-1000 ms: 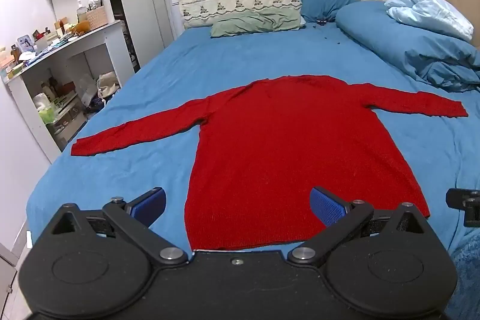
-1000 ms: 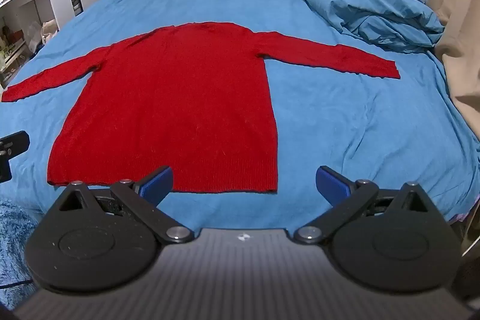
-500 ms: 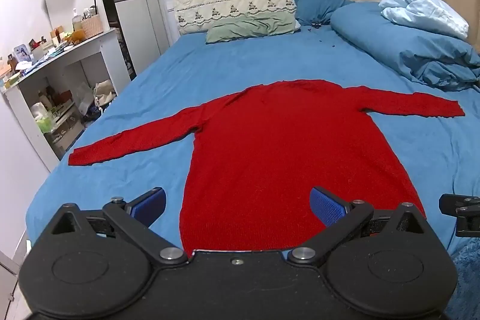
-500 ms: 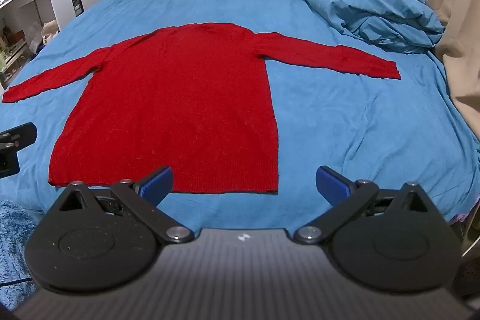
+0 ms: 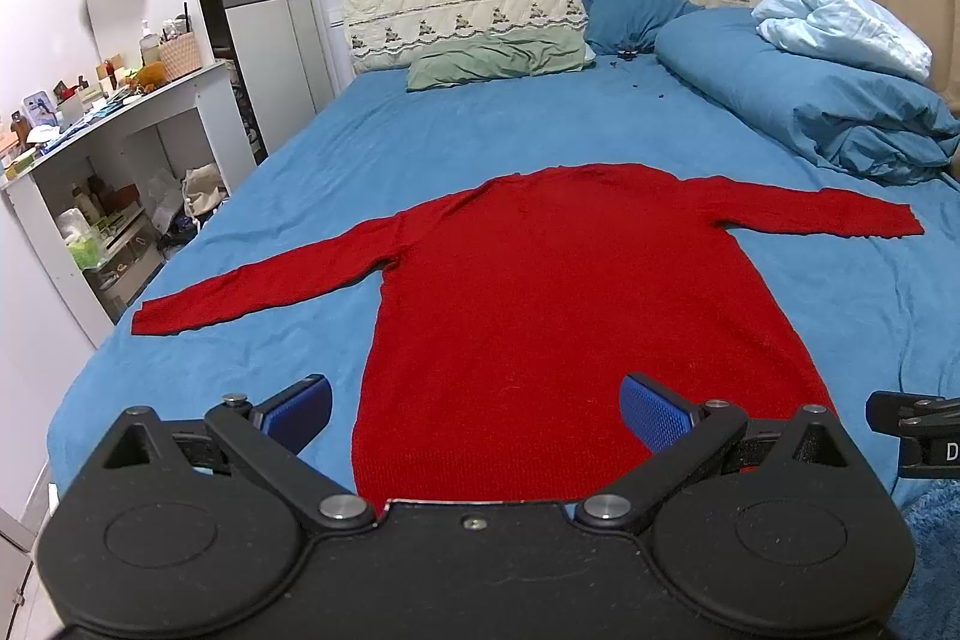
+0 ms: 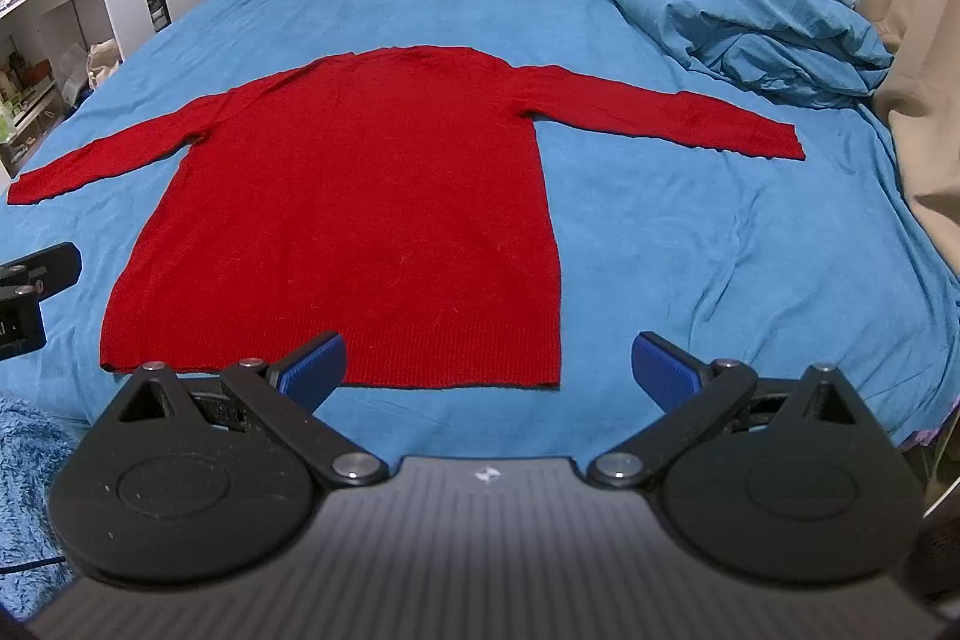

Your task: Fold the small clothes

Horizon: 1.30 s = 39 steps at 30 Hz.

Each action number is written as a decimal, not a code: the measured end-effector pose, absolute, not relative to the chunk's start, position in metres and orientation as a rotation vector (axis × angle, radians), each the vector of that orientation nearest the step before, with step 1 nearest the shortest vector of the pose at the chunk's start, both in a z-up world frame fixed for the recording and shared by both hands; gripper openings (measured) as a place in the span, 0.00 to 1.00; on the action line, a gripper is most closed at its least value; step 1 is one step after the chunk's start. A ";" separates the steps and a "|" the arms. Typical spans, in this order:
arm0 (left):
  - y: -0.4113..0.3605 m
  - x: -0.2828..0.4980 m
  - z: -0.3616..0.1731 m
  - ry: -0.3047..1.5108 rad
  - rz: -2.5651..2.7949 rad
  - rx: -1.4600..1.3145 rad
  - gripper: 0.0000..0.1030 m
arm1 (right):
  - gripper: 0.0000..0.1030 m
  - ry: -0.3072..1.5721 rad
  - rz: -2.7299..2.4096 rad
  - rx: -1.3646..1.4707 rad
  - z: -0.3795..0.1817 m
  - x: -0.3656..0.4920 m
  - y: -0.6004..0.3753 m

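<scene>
The red sweater [image 5: 576, 316] lies flat on the bed [image 5: 456, 142], sleeves spread wide for folding, while the left tongs [image 5: 474, 409] and right tongs [image 6: 487, 361] hover at its hem, both gaping and empty

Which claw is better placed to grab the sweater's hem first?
Probably left. The left claw is open right over the sweater hem; the right claw is open too, mostly beyond its right corner.
</scene>
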<state>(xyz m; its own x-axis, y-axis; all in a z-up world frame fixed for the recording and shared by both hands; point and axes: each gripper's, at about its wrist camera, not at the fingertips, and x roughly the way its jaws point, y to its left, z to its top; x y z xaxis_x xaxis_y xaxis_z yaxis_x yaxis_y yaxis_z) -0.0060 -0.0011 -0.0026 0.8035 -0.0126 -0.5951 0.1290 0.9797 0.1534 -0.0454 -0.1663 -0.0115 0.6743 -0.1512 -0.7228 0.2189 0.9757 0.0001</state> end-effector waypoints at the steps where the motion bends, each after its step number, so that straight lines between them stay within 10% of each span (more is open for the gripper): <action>1: -0.001 -0.005 -0.002 0.635 -0.077 0.190 1.00 | 1.00 0.805 -0.209 0.088 -0.011 -0.045 -0.166; 39: 0.000 -0.009 0.004 0.628 -0.082 0.162 1.00 | 1.00 0.795 -0.206 0.068 -0.009 -0.048 -0.159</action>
